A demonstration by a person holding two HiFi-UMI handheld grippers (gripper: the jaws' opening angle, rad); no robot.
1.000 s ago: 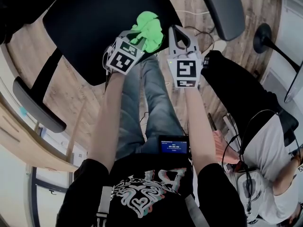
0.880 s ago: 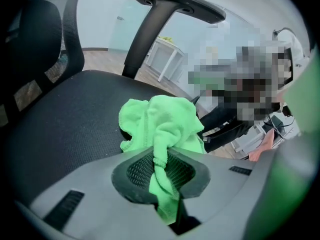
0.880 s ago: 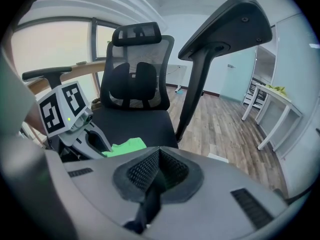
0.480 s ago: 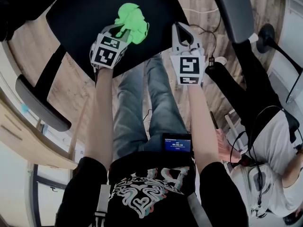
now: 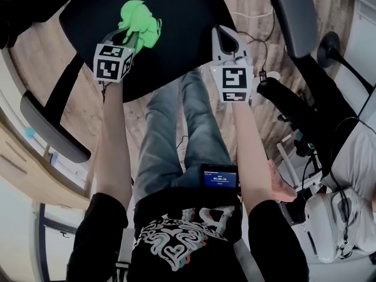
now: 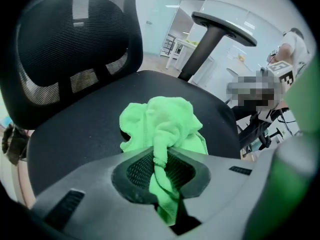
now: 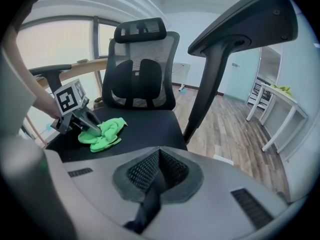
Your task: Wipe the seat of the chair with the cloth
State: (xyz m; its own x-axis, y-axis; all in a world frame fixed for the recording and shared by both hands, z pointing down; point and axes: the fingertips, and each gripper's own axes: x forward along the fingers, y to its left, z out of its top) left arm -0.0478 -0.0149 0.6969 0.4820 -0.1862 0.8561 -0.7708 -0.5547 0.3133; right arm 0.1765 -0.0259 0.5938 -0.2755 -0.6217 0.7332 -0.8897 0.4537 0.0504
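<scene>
In your head view, the seat [image 5: 176, 34] runs off the top edge, and so does the armrest [image 5: 291, 13] on your right. The jaws of your left gripper [image 5: 124, 38] are tucked under the green cloth [image 5: 140, 23] there, so you can't see their tips. In your left gripper view, the backrest [image 6: 65, 44] is cut off at the top, and the gripper's grey body covers the seat's near edge. The print on the small screen [image 5: 218, 178] at your waist is too small to read. The person [image 5: 346, 181] beside you is cut off by the right edge.
</scene>
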